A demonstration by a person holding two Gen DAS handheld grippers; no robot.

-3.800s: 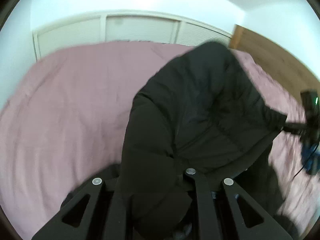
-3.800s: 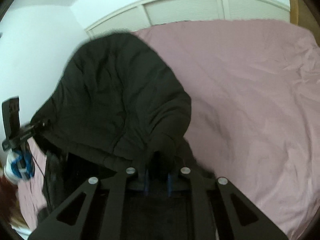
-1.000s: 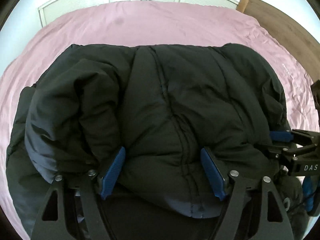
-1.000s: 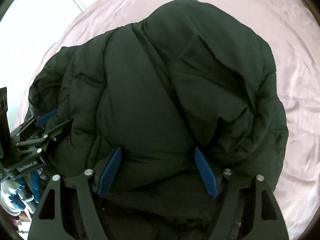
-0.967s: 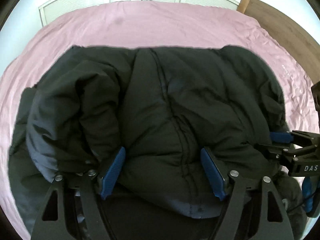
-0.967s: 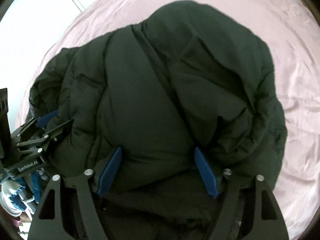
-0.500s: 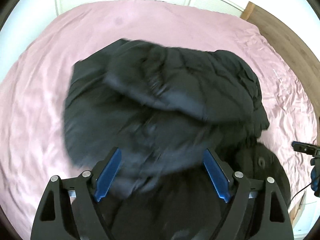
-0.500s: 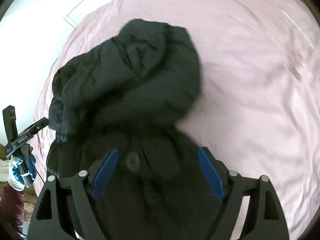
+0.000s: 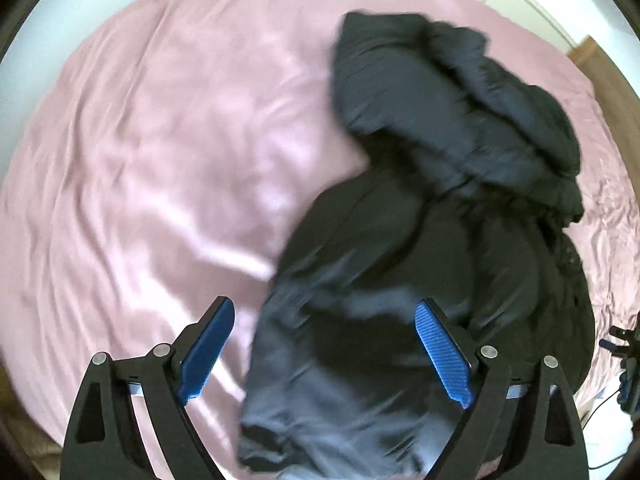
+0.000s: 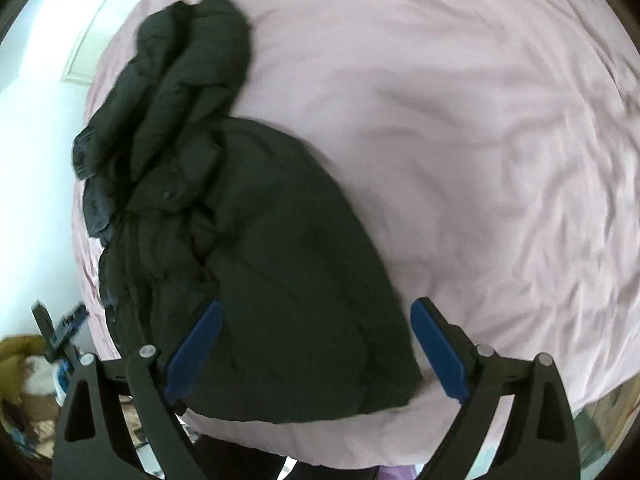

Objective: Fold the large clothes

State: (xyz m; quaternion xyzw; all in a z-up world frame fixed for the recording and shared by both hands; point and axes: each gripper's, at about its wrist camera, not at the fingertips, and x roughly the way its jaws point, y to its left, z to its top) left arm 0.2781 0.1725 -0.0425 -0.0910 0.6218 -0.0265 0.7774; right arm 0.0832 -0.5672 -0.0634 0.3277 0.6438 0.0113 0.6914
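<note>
A black puffer jacket (image 9: 432, 216) lies crumpled on the pink bed sheet (image 9: 160, 168), its bulky upper part bunched at the far end. My left gripper (image 9: 324, 356) hovers over the jacket's near edge, jaws wide and still opening, with the blue pads clear of the cloth. In the right wrist view the same jacket (image 10: 256, 264) spreads toward the bed's near edge. My right gripper (image 10: 316, 352) hangs above its lower part, jaws wide and still opening, with nothing pinched. The right gripper's tip (image 9: 624, 344) shows at the far right of the left wrist view.
The pink sheet (image 10: 480, 140) covers a wide bed with wrinkles. White wardrobe doors (image 10: 100, 28) and a wall stand beyond it. A wooden panel (image 9: 604, 68) sits at the back right. Clutter (image 10: 28, 376) lies on the floor beside the bed.
Both grippers let go of the jacket and drew back toward the bed's near edge, jaws widening. The jacket dropped onto the sheet and now lies in a heap.
</note>
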